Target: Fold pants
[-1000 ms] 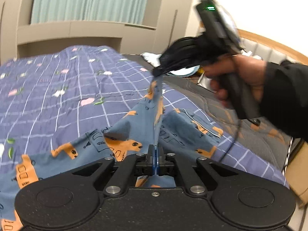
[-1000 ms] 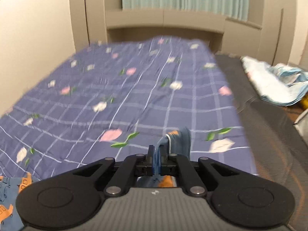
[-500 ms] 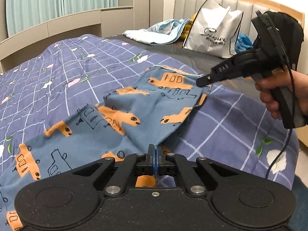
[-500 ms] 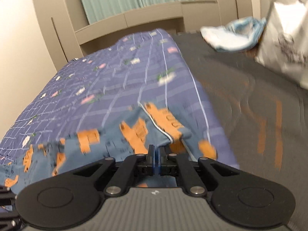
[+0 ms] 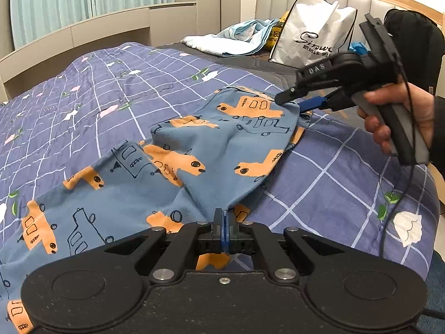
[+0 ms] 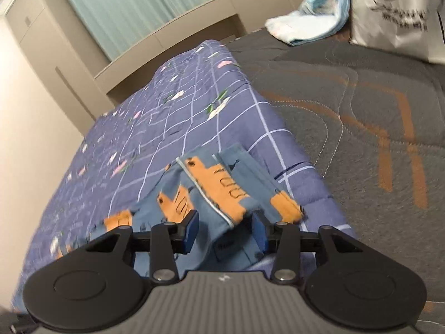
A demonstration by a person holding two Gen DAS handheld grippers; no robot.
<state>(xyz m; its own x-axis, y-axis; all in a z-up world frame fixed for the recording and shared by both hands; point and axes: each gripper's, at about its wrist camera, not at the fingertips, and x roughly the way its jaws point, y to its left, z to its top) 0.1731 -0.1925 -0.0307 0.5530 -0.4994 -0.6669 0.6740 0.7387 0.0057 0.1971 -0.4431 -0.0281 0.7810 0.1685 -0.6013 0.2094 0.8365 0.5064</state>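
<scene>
Bed with purple checked quilt (image 5: pixel 83 105), padded headboard (image 5: pixel 278 2), beige built-in shelving (image 6: pixel 69 83), pale green curtains (image 5: pixel 55 5)

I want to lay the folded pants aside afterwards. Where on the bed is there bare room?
Bare quilt lies between the pants and the window-side ledge. The grey mattress is bare between the quilt's edge and the white bag. By the headboard it is crowded: bag and crumpled blue cloth. The near quilt corner holds both grippers.

Pants (image 5: pixel 194 150) on quilt (image 5: pixel 83 97), bag (image 5: pixel 314 27) behind
</scene>
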